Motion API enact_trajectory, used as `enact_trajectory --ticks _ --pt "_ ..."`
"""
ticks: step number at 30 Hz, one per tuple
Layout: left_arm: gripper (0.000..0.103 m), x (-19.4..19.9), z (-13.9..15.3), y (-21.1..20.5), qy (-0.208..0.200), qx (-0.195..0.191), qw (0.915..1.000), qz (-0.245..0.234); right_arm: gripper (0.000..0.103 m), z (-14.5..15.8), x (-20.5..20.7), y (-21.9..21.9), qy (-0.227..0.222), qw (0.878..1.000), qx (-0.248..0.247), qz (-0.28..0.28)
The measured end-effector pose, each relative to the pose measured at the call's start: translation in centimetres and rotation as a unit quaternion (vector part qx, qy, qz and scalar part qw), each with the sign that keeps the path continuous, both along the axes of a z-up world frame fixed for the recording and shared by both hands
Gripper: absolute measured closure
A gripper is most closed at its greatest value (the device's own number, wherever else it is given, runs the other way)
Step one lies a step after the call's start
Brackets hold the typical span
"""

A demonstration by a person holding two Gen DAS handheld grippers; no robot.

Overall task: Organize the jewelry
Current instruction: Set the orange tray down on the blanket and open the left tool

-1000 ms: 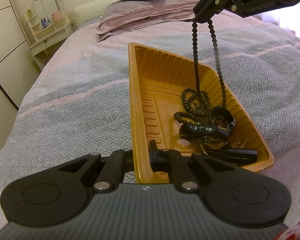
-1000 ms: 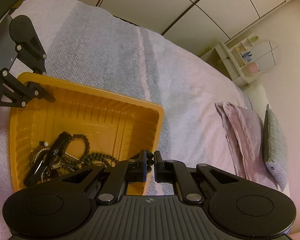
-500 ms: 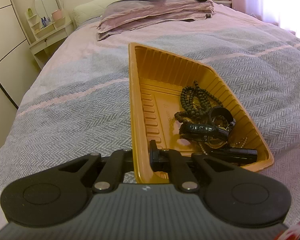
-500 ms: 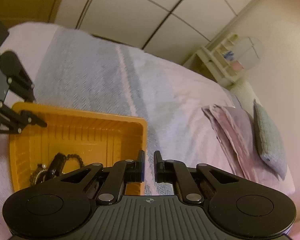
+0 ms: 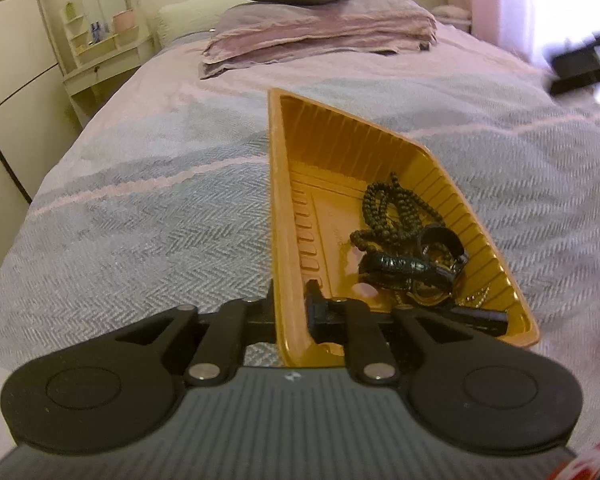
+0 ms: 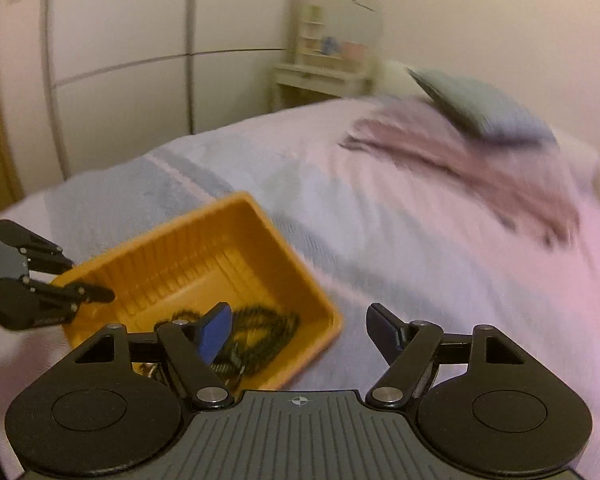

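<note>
**A:** Reading it left to right. At 9 o'clock in the left wrist view there's a little cream vanity with a mirror (image 5: 96,36), then the striped bedspread (image 5: 140,216). At 6 o'clock the left gripper (image 5: 290,308) is pinched tight on the near wall of the orange plastic tray (image 5: 284,200), 1 finger outside and 1 inside. My read is it's there purely to keep the tray from sliding or tipping on the soft bed.

**B:** And the jewelry?

**A:** All bunched in the tray's near right corner, about 4 o'clock: a dark beaded necklace (image 5: 396,212) coiled on top, a black strap-like band (image 5: 404,268) below it, and a gold-coloured piece I can't identify peeking out underneath. The far half of the tray is bare.

**B:** What's the other hand doing?

**A:** The right gripper (image 6: 300,334) has its fingers spread wide with nothing between them, hovering over the tray's right edge. Its view is motion-blurred, so I can't say how high it is. The blue pad (image 6: 214,334) on 1 finger sits over the beads, with the pillows (image 6: 480,108) at 2 o'clock. The wide spread suggests it's ready for another piece, though no loose piece shows on the bedspread.
</note>
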State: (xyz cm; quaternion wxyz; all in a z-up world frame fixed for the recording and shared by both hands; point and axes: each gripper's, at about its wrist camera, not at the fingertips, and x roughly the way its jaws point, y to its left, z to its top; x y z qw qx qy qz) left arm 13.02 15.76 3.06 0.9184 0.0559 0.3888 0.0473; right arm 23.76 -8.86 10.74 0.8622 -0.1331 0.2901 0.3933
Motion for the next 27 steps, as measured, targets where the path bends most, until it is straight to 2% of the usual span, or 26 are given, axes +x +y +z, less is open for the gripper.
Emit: enact_trajectory --ticks 3,6,9,12,13,16,19,20,24,25,26,27 --pt "0.087 -0.8 0.5 1.1 -0.019 -0.014 0.9996 0.017 0.029 -1.8 -1.5 -3.3 0.034 0.998 0.03 -0.041" --pt "0.086 -2.0 1.3 2.5 -0.039 -0.031 0.9981 0.036 0.029 -4.0 -3.4 -6.6 0.072 0.991 0.065 -0.095" --pt "0.086 -3.5 2.3 3.1 -0.056 -0.038 0.9966 0.048 0.029 -6.0 -5.1 -9.7 0.116 0.977 0.101 -0.146" --pt "0.085 -5.1 3.1 2.9 -0.071 -0.048 0.9946 0.058 0.029 -7.0 -6.8 -12.4 0.14 0.962 0.135 -0.193" --pt "0.081 -5.6 3.3 2.8 -0.074 -0.053 0.9941 0.06 0.029 -7.3 -7.5 -13.1 0.15 0.956 0.147 -0.204" --pt "0.059 -7.2 3.3 1.8 -0.078 -0.068 0.9925 0.066 0.027 -7.7 -9.1 -14.5 0.169 0.946 0.162 -0.223" --pt "0.051 -8.4 2.8 0.4 -0.073 -0.097 0.9903 0.069 0.021 -7.6 -10.6 -15.1 0.177 0.939 0.172 -0.241" --pt "0.04 -8.7 2.6 -0.2 -0.069 -0.105 0.9899 0.066 0.02 -7.5 -10.9 -15.1 0.179 0.937 0.173 -0.246" --pt "0.026 -9.7 2.0 -3.0 -0.059 -0.121 0.9899 0.044 0.015 -6.9 -12.8 -14.7 0.164 0.935 0.171 -0.264" --pt "0.014 -10.0 1.8 -3.5 -0.058 -0.125 0.9896 0.043 0.014 -6.6 -13.3 -14.6 0.158 0.935 0.17 -0.269" --pt "0.009 -10.3 1.7 -4.2 -0.059 -0.126 0.9894 0.04 0.014 -6.2 -13.8 -14.7 0.156 0.934 0.17 -0.273" --pt "0.008 -10.6 1.5 -4.9 -0.06 -0.125 0.9898 0.034 0.014 -6.0 -14.3 -14.6 0.156 0.933 0.172 -0.274"
